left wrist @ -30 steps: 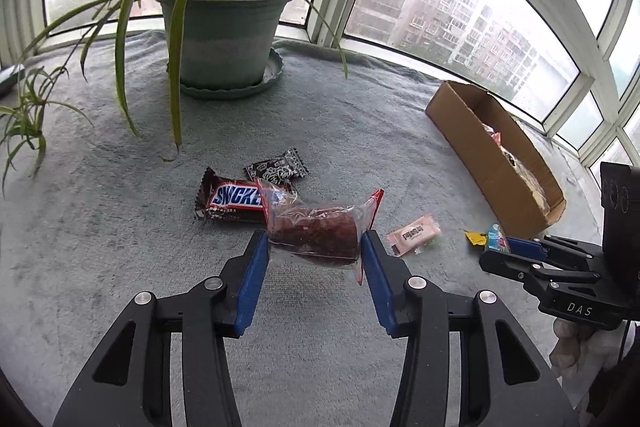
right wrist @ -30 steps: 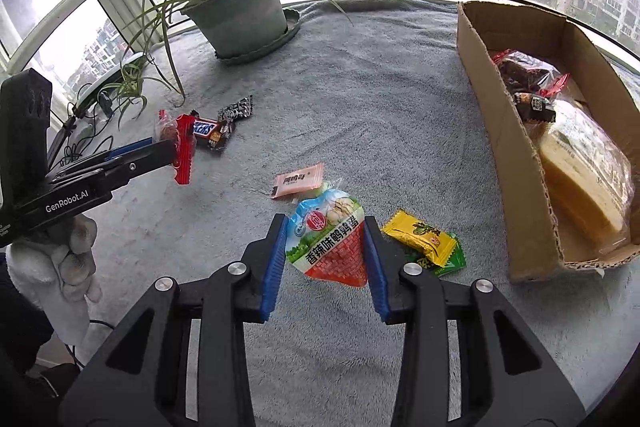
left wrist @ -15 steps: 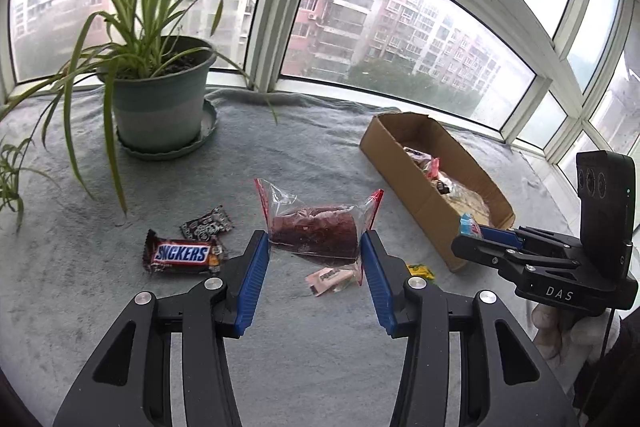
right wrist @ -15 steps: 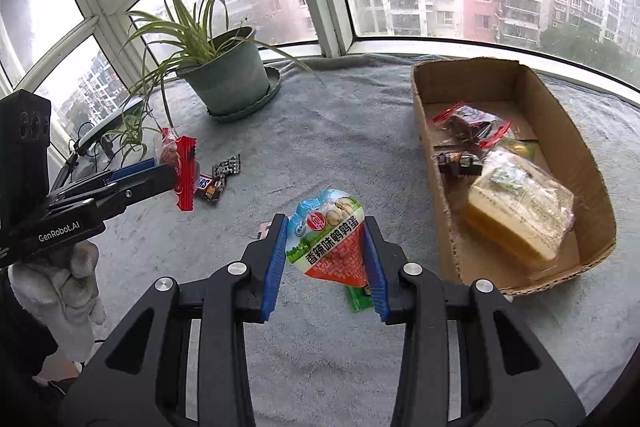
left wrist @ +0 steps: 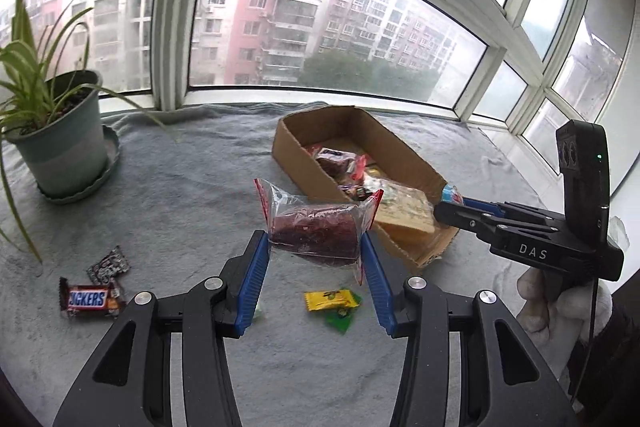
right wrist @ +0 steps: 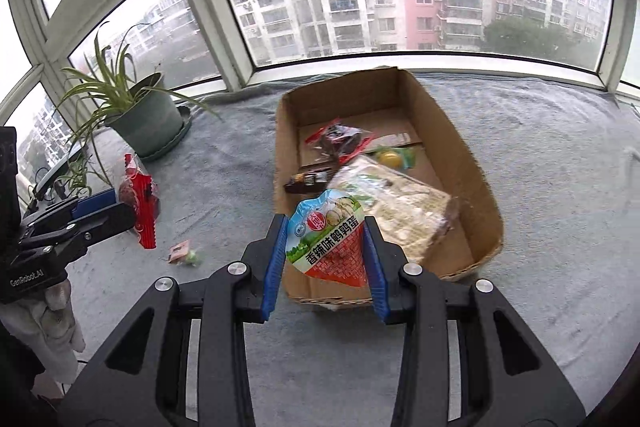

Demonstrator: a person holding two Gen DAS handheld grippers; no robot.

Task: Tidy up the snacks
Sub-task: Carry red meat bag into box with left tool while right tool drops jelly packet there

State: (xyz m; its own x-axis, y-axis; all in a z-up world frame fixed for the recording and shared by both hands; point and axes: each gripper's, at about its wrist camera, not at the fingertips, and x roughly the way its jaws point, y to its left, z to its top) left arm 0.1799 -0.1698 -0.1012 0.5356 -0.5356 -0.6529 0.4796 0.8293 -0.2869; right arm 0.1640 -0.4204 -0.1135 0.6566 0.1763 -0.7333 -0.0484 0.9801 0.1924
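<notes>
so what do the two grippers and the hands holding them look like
Both grippers are black plastic scissor-style frames with silver rivets and ribbed blue finger pads. The left gripper reads "GenRobot.AI", the right gripper "DAS". White gloves cover both hands, with dark sleeves and a thin black cable.

Brown cardboard box, grey cloth, yellow candy, green-and-grey striped pot.

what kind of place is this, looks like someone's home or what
Probably an enclosed balcony or bay-window ledge in a high-rise flat: curved windows facing apartment blocks, a potted plant in its saucer, and a grey blanket spread over the ledge, with a cardboard box of snacks on it.
</notes>
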